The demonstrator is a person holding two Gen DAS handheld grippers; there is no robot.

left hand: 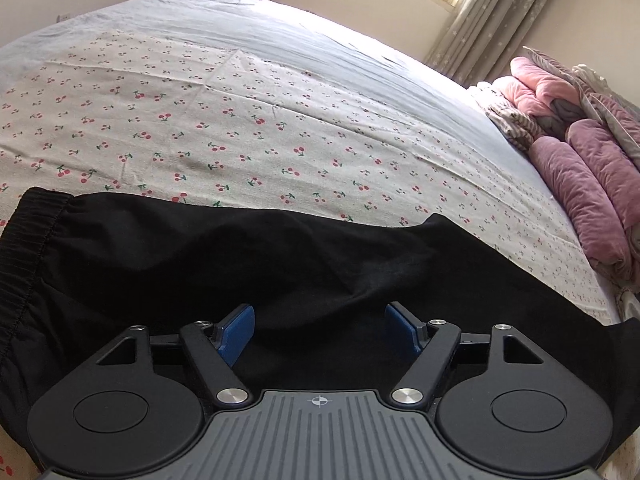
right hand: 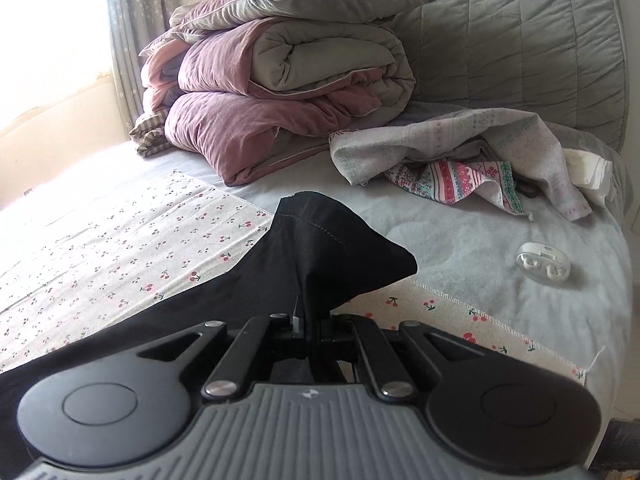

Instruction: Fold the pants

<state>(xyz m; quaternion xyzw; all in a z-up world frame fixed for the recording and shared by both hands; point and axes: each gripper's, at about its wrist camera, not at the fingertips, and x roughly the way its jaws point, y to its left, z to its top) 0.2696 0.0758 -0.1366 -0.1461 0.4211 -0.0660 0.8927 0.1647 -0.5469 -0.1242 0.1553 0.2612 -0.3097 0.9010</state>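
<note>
Black pants [left hand: 280, 264] lie across the near edge of the cherry-print sheet [left hand: 200, 120] on the bed, waistband [left hand: 24, 248] off to the left in the left wrist view. The left gripper [left hand: 319, 330] hovers over them with its blue pads [left hand: 236, 332] spread wide, nothing pinched. The right gripper [right hand: 310, 320] is clamped tight on the pants' hem [right hand: 320, 232], lifting it into a peak. A folded quilt [right hand: 280, 92] sits beyond.

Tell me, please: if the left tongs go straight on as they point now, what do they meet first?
Most likely the black pants: the open left tongs point down at the cloth, which fills their gap.
</note>
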